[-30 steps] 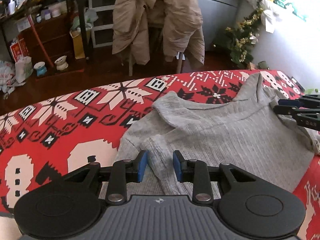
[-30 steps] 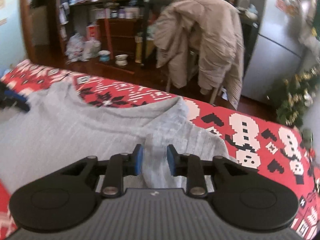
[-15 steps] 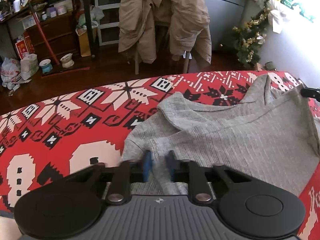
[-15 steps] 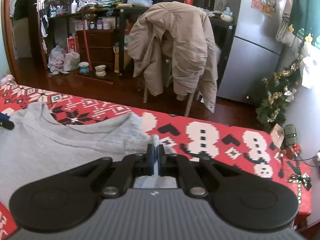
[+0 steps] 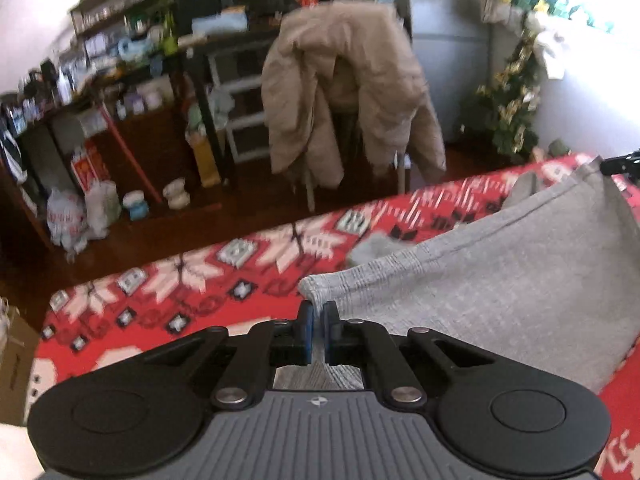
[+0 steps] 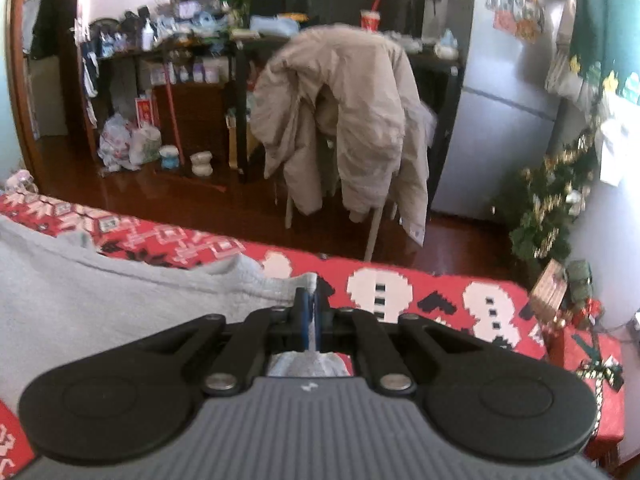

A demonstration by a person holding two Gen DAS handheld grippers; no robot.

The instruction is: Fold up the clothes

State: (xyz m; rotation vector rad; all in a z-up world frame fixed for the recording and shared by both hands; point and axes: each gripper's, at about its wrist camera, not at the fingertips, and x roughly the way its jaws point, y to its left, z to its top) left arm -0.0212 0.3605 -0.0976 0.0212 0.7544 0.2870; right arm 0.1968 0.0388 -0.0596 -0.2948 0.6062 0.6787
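Note:
A grey knit sweater [image 5: 500,292] is held up over a red Christmas-patterned cloth [image 5: 192,280]. My left gripper [image 5: 319,312] is shut on the sweater's near left corner, and the edge runs taut up to the right. The tip of the other gripper [image 5: 620,165] shows at the far right end of that edge. In the right wrist view my right gripper [image 6: 311,300] is shut on the sweater's [image 6: 100,300] right corner, with fabric bunched behind the blue pads. The red cloth [image 6: 420,296] with white snowmen lies beyond it.
A beige coat hangs over a chair [image 5: 348,100] past the table's far edge. Cluttered shelves [image 5: 120,80] stand at the back left, a grey fridge [image 6: 500,140] and a small decorated tree [image 6: 548,208] at the right. A cardboard box [image 5: 12,368] sits at the left.
Both grippers went from open over the flat sweater to shut on its corners. They then rose, lifting the sweater's edge taut off the cloth.

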